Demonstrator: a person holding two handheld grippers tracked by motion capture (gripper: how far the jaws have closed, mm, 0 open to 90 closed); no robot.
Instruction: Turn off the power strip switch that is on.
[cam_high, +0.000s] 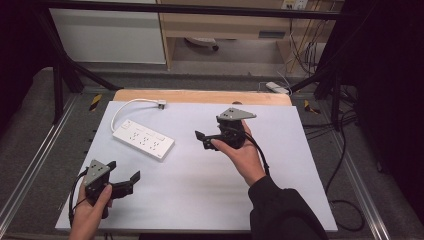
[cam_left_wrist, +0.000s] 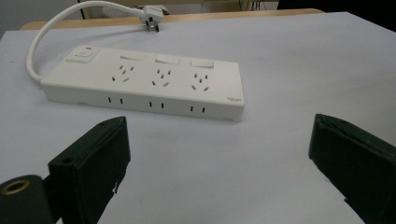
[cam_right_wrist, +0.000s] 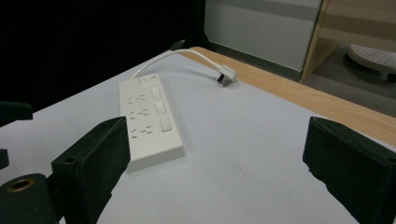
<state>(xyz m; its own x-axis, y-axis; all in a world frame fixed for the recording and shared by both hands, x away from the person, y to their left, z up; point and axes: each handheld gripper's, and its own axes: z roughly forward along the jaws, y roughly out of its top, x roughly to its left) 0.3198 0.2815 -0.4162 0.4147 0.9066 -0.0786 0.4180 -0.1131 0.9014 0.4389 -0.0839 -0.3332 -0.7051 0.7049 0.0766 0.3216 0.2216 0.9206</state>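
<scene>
High view: we count one power strip (cam_high: 144, 139) and two grippers on the white sheet (cam_high: 280, 200).
Our left gripper (cam_high: 124, 176) and right gripper (cam_high: 201, 140) both gape wide, holding nothing (strip lies between them, far left); its cord (cam_high: 131, 104) curls to one plug (cam_high: 161, 104), nothing blocking.
</scene>
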